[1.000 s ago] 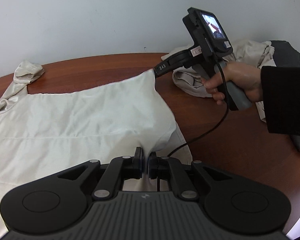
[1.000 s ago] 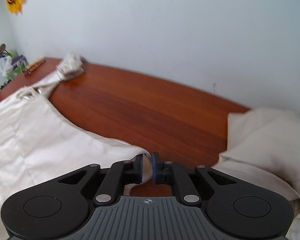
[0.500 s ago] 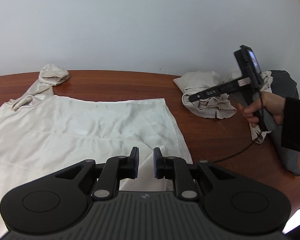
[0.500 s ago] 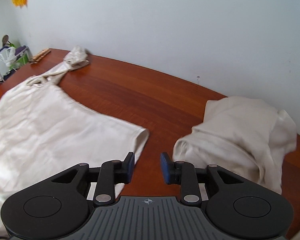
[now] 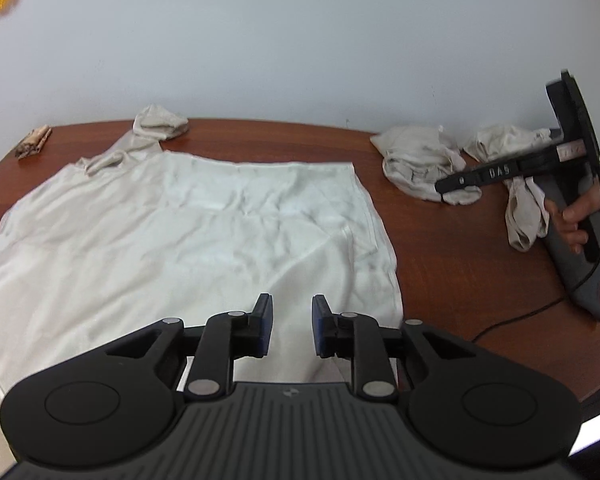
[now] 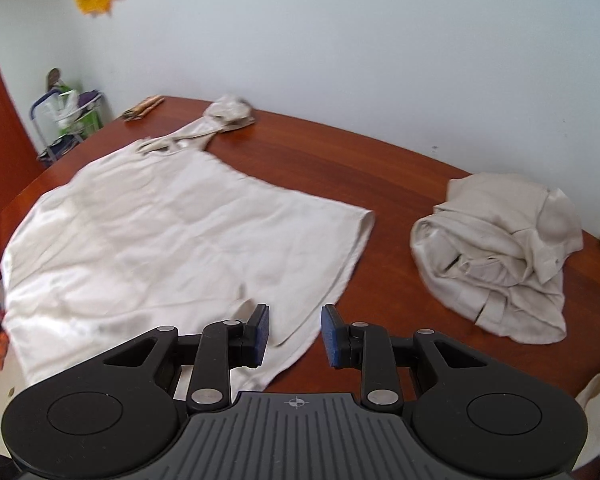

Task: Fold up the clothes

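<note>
Left gripper (image 5: 291,326) tilted down over the near hem of the cream shirt (image 5: 188,232), jaws opening, nothing between them. Right gripper (image 6: 294,334) likewise angled down at the shirt's right edge, jaws released, empty. Shirt spread flat across the worktop (image 6: 380,184); crumpled garment (image 6: 500,248) toward the right edge.

Left gripper (image 5: 292,326): matte black, blue pads, silver pivot screws, ribbed grey housing. Right gripper (image 6: 294,334): identical; seen side-on, white "DAS" lettering, black cable (image 5: 540,304).
</note>
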